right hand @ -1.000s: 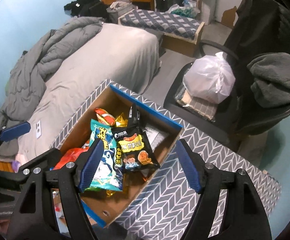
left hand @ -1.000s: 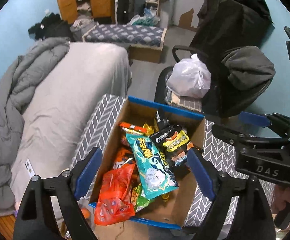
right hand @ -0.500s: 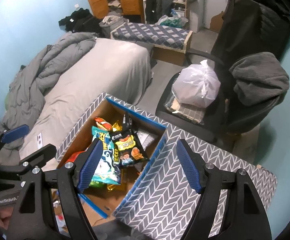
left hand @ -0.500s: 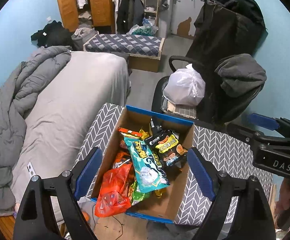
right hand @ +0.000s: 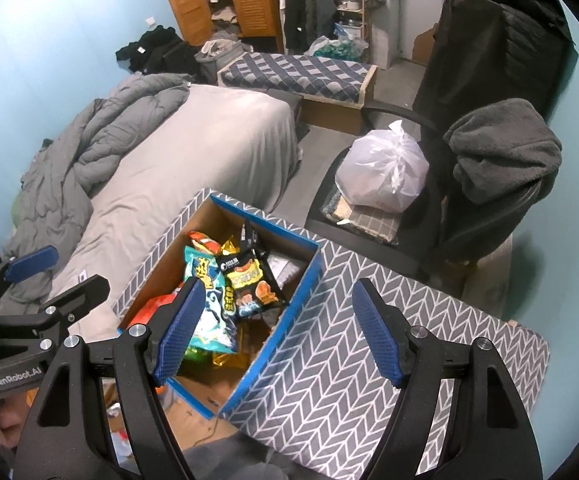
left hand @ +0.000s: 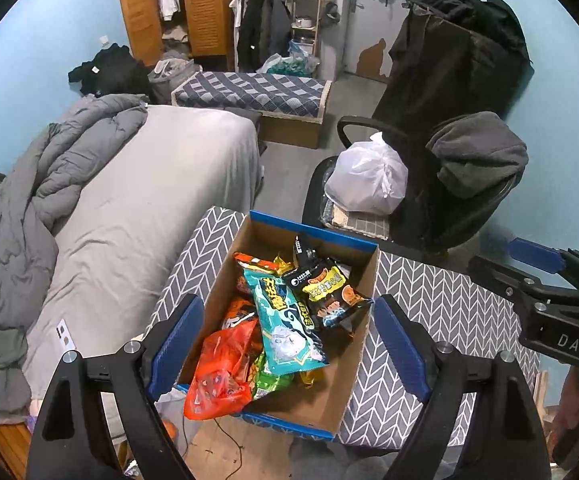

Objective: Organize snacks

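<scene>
An open cardboard box with blue edges and grey chevron sides holds several snack bags. Among them are a teal bag, a black and yellow bag and an orange-red bag. My left gripper hangs above the box, open and empty. My right gripper is also open and empty, over the box's right wall. The same teal bag and black bag show in the right wrist view. Each gripper appears at the edge of the other's view.
A grey bed with a crumpled duvet lies to the left of the box. Behind the box stands a black office chair with a white plastic bag and dark clothes. A chevron lid panel spreads to the right.
Both grippers have lifted and pulled back from the box, so it looks smaller and lower in both views. Their jaws stay equally wide and the snack bags have not moved.
</scene>
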`<state>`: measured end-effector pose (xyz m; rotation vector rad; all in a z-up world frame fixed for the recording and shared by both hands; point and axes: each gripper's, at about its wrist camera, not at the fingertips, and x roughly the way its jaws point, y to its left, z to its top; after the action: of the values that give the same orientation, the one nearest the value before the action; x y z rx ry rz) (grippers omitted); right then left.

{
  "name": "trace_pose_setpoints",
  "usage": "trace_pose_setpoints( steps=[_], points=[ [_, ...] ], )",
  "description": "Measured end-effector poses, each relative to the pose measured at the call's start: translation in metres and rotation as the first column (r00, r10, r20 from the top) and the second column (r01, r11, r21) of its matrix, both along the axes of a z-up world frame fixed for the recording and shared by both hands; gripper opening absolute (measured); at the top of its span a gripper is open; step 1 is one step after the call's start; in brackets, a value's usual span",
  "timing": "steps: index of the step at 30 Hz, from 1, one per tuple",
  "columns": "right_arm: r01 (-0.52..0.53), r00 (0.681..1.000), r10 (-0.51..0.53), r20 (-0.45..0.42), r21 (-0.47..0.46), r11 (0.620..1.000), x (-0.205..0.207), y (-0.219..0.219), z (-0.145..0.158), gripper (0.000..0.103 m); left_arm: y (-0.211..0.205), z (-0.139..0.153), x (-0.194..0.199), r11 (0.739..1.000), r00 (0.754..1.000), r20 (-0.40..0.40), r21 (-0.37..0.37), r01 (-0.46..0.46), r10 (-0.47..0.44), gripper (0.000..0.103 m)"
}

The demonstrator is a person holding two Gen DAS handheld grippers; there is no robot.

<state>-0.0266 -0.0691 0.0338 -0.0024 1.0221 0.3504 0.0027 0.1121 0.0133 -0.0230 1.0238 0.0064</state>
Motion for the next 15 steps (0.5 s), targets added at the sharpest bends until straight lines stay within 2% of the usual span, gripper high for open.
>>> trace_pose_setpoints(
  steps=[15],
  points=[
    [0.013, 1.0, -0.013, 0.001, 0.02, 1.0, -0.009, -0.02, 0.002, 0.076, -0.014, 0.005, -0.01, 1.0, 1.0, -0.011, 0.009, -0.003, 0.003, 0.088]
  ],
)
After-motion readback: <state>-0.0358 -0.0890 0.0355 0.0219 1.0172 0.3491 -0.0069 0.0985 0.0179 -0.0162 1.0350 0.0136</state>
